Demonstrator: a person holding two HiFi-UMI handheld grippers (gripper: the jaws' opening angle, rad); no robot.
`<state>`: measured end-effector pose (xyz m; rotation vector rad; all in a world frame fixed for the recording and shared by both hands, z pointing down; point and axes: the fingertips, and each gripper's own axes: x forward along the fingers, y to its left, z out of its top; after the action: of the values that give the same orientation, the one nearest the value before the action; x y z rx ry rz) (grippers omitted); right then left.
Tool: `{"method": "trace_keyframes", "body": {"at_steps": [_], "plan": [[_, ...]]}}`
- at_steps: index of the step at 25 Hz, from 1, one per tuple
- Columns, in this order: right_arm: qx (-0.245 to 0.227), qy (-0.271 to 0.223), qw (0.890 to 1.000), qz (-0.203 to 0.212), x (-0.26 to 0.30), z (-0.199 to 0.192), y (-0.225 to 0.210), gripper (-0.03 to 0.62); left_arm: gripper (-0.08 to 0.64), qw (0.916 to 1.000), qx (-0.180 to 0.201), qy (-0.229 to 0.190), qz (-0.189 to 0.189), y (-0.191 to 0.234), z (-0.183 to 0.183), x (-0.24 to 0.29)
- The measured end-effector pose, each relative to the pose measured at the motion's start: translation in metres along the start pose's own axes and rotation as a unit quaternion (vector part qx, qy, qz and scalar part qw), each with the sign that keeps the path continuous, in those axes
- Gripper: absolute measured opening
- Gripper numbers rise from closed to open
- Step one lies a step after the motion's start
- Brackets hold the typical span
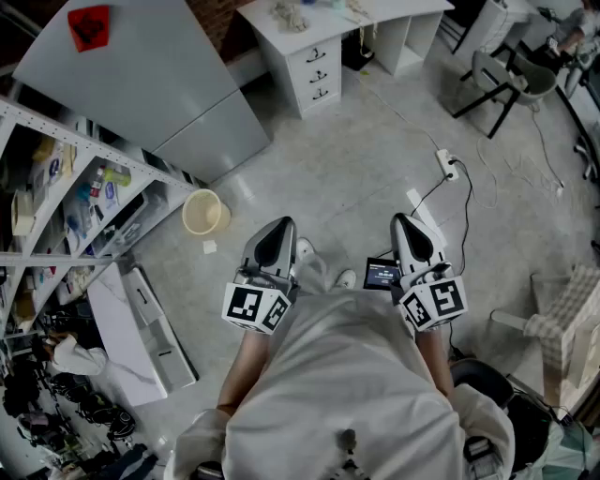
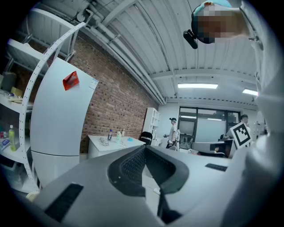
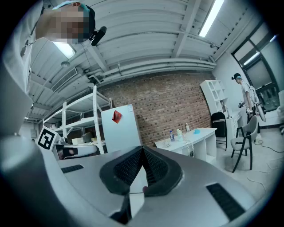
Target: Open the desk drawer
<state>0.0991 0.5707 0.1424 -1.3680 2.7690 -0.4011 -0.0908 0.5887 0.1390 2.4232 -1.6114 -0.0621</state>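
Desk drawer (image 1: 318,74): where does it sit?

— In the white desk (image 1: 328,28) at the top of the head view, against the brick wall. It belongs to a stack of three. Each front has a dark handle, and all three look flush, so closed.

And the claws, are they anywhere near it?

— No, well apart from it, with bare floor (image 1: 356,178) between. The left gripper (image 1: 279,228) and the right gripper (image 1: 405,223) are held side by side in front of the person's chest, both level and aimed towards the desk.

Clenched or released?

— Both clenched on nothing. In the left gripper view the dark pads meet at the tip, and the right gripper view shows the same.

What stands around the desk?

— A grey fridge (image 1: 150,84) with a red sticker (image 1: 89,26) is to its left, then a shelf rack (image 1: 56,202). A cream bucket (image 1: 203,212) stands on the floor beside the rack, and a power strip (image 1: 447,165) lies to the right.
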Motion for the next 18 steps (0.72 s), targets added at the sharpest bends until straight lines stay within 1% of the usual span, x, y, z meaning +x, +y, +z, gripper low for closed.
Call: {"method": "trace_keyframes", "body": {"at_steps": [5,12,18], "plan": [[-0.005,-0.002,1.000,-0.005,-0.009,0.000,-0.005,0.025,0.006,1.0000,-0.001,0.001,-0.007,-0.008,-0.006,0.003],[-0.008,0.002,1.000,-0.012,-0.020,-0.002,-0.014,0.025,0.006,0.9996,0.001,0.003,-0.027,-0.027,-0.010,0.014],[-0.014,-0.005,1.000,-0.017,-0.028,0.003,-0.020,0.025,0.006,0.9995,0.001,-0.002,-0.031,-0.033,-0.009,0.018]]}}
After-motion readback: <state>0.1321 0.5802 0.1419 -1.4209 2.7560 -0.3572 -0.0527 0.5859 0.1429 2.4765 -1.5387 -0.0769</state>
